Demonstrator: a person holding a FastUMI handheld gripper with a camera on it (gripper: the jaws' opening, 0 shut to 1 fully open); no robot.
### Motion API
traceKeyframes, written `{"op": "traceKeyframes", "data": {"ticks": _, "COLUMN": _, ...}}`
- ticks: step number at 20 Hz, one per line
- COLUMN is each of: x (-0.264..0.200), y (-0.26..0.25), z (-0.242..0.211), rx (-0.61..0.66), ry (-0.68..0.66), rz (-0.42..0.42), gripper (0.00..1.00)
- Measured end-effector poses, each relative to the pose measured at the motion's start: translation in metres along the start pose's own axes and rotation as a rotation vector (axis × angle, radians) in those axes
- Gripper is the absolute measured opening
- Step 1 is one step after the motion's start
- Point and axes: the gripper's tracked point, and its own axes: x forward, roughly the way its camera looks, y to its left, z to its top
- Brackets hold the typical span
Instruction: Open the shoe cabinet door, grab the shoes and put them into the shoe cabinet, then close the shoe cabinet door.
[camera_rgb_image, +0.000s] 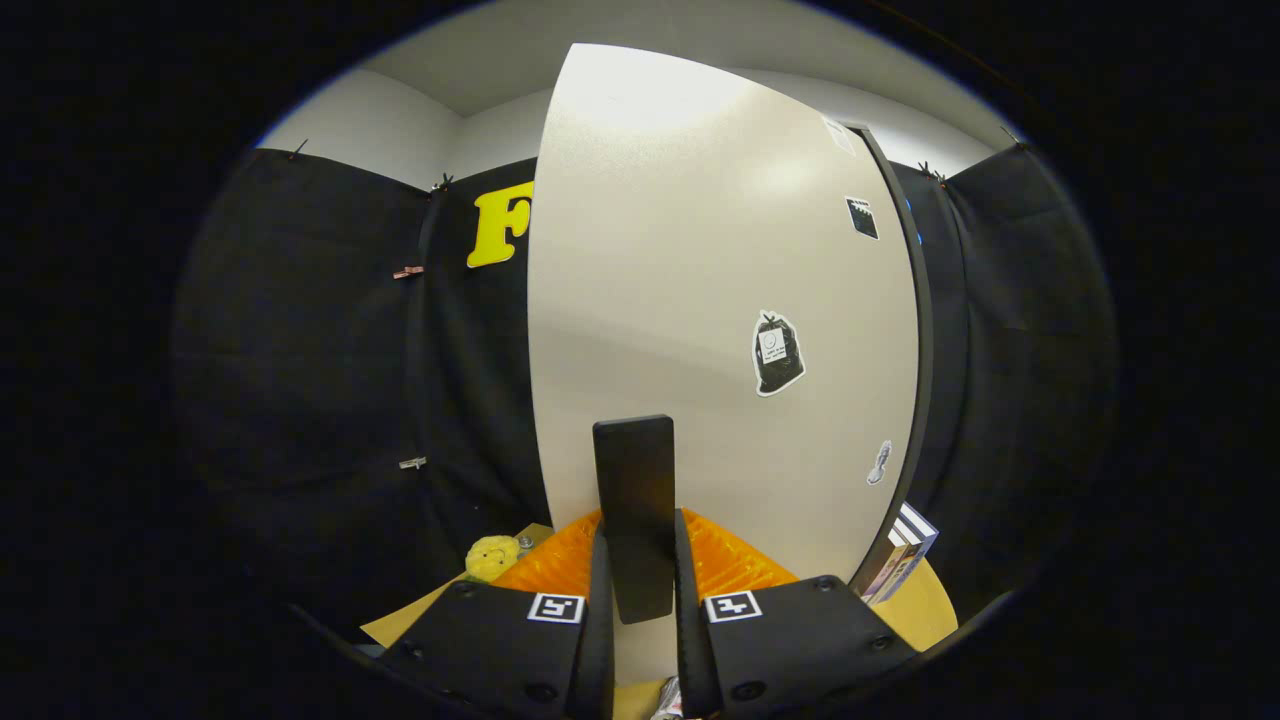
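The shoe cabinet door (700, 300) is a tall pale panel with a few stickers, and it stands close in front of me. A dark upright handle (633, 470) is fixed near its lower left part. My gripper (640, 523) is shut on this handle, one finger pressing on each side of its lower half. A dark strip (922, 340) runs down the door's right edge. Whether the door stands ajar cannot be told from here.
A small yellow plush toy (492, 556) lies on the tan floor mat (930, 605), left of the fingers. Several books (903, 558) stand by the door's lower right corner. Black cloth walls (320, 380) close in on both sides.
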Motion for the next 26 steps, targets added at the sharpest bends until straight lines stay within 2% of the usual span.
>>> {"op": "traceKeyframes", "data": {"ticks": 5, "x": -0.039, "y": -0.026, "z": 0.002, "rx": -0.005, "ry": 0.006, "rz": 0.045, "gripper": 0.29}}
{"op": "traceKeyframes", "data": {"ticks": 12, "x": -0.08, "y": -0.07, "z": 0.005, "rx": -0.013, "ry": -0.005, "rz": 0.015, "gripper": 0.28}}
{"op": "traceKeyframes", "data": {"ticks": 16, "x": -0.095, "y": -0.095, "z": 0.008, "rx": -0.025, "ry": -0.018, "rz": -0.035, "gripper": 0.28}}
{"op": "traceKeyframes", "data": {"ticks": 22, "x": -0.114, "y": -0.143, "z": 0.012, "rx": -0.006, "ry": -0.032, "rz": -0.153, "gripper": 0.28}}
{"op": "traceKeyframes", "data": {"ticks": 26, "x": -0.129, "y": -0.178, "z": 0.013, "rx": 0.02, "ry": -0.04, "rz": -0.225, "gripper": 0.23}}
